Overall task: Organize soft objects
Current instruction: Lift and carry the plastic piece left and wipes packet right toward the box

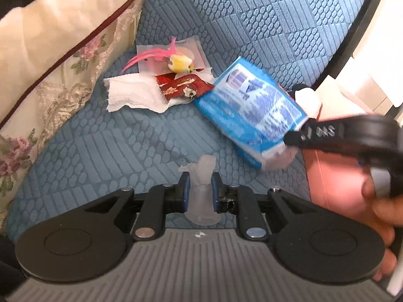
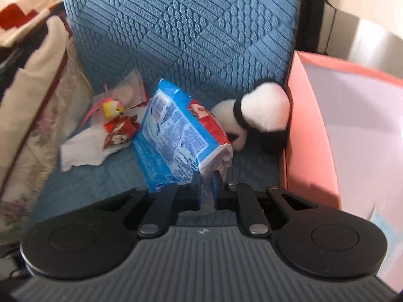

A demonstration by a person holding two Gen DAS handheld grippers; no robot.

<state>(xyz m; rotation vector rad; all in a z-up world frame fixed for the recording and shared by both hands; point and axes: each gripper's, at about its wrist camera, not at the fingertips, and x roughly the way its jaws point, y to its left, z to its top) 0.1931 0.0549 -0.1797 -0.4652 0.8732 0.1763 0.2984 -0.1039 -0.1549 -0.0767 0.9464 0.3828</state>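
Left wrist view: the left gripper (image 1: 200,188) is clamped on a clear plastic wrapper (image 1: 202,176) over the blue sofa cover (image 1: 226,25) — the right gripper (image 2: 206,188) pinches the blue tissue pack (image 2: 173,136) by its end, tilted beside the panda toy (image 2: 262,110).

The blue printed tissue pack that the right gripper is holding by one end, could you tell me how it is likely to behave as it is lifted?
The blue printed tissue pack, pinched at its crumpled white end by the right gripper, will probably sag and swing, since it hangs tilted from that corner. Its glossy film looks slippery, so the thin grip may creep. It seems light and soft, so unlikely to be damaged.
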